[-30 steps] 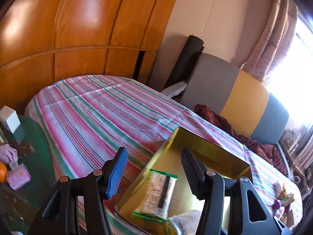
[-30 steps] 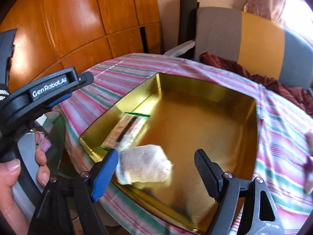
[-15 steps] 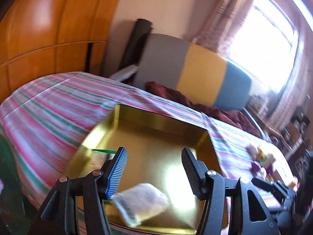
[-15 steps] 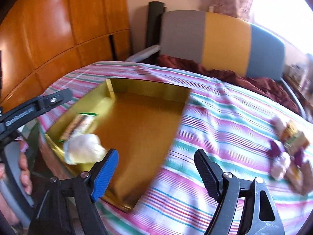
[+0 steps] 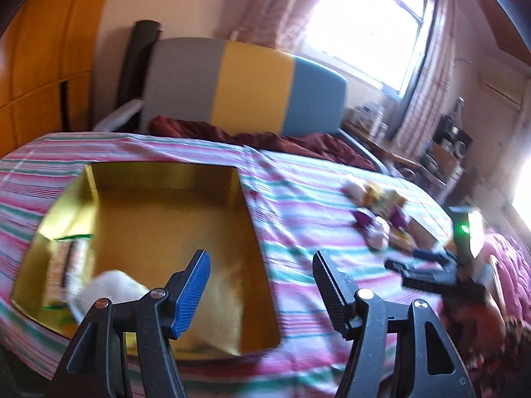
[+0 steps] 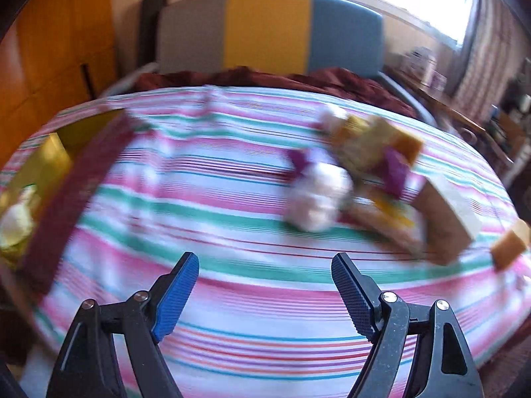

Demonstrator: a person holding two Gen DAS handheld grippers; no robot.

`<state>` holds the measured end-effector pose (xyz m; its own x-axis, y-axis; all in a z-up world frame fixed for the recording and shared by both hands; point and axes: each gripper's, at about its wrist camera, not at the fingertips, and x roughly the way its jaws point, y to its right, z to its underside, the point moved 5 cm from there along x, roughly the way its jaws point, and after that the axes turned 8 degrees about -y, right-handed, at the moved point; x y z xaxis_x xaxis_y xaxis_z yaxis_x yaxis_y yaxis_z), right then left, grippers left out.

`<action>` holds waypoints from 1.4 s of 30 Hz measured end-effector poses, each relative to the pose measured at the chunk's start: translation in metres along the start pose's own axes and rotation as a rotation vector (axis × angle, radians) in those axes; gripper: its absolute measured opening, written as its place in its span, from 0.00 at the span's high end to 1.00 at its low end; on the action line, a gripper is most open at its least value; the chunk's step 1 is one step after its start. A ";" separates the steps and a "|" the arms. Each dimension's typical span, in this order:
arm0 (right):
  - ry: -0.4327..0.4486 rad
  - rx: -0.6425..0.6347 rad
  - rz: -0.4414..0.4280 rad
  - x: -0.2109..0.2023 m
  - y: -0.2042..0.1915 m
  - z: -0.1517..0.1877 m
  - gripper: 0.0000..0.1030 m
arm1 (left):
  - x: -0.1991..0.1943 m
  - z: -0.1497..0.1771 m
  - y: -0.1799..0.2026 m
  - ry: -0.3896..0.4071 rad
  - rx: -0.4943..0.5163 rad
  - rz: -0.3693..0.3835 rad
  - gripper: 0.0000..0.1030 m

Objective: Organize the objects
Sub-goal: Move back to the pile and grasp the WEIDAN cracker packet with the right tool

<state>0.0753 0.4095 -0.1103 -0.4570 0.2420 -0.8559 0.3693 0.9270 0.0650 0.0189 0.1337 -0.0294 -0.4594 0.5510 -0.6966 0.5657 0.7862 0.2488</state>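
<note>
A gold tin box (image 5: 166, 232) lies on the striped tablecloth at the left. Inside it are a green-edged snack packet (image 5: 66, 262) and a white pouch (image 5: 109, 288). My left gripper (image 5: 260, 292) is open and empty above the box's right edge. A blurred pile of snack packets (image 6: 358, 172) lies on the cloth at the right, also in the left wrist view (image 5: 381, 215). My right gripper (image 6: 265, 292) is open and empty over bare cloth, short of the pile. It shows in the left wrist view (image 5: 431, 268) near the pile.
The box shows at the far left of the right wrist view (image 6: 49, 159). A grey, yellow and blue chair back (image 5: 245, 83) stands behind the table, with dark red cloth (image 5: 265, 136) on it. Wooden panels (image 5: 39, 66) are at the left.
Both grippers have swung right. The right gripper let go of the white pouch, which now lies in the box, and moved away from the box toward the snack pile.
</note>
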 end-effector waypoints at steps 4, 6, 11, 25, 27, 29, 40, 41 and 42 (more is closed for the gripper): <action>-0.014 0.030 0.091 0.014 0.053 -0.007 0.18 | 0.009 0.011 0.029 -0.039 0.054 0.036 0.37; -0.015 0.027 0.122 0.019 0.074 -0.014 0.18 | 0.013 0.017 0.041 -0.058 0.070 0.055 0.37; -0.045 -0.044 0.144 0.038 0.110 -0.034 0.17 | 0.018 0.027 0.057 -0.088 0.091 0.076 0.37; -0.139 -0.129 -0.088 0.065 0.097 -0.036 0.23 | 0.026 0.033 0.067 -0.125 0.095 0.074 0.37; -0.122 -0.140 -0.098 0.060 0.088 -0.029 0.24 | 0.030 0.033 0.067 -0.138 0.087 0.076 0.37; -0.111 -0.122 -0.107 0.062 0.084 -0.027 0.24 | 0.033 0.033 0.069 -0.150 0.078 0.085 0.37; 0.005 0.079 -0.105 0.065 0.095 -0.024 0.52 | 0.047 0.029 0.082 -0.175 0.102 0.067 0.37; 0.022 0.093 -0.104 0.064 0.094 -0.022 0.52 | 0.050 0.027 0.084 -0.179 0.104 0.070 0.37; 0.037 0.101 -0.106 0.061 0.093 -0.018 0.52 | 0.054 0.024 0.088 -0.187 0.103 0.078 0.37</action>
<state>0.0666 0.5155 -0.1474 -0.5270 0.1562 -0.8354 0.3960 0.9149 -0.0787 0.0602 0.2257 -0.0617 -0.2822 0.5403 -0.7927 0.6660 0.7051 0.2435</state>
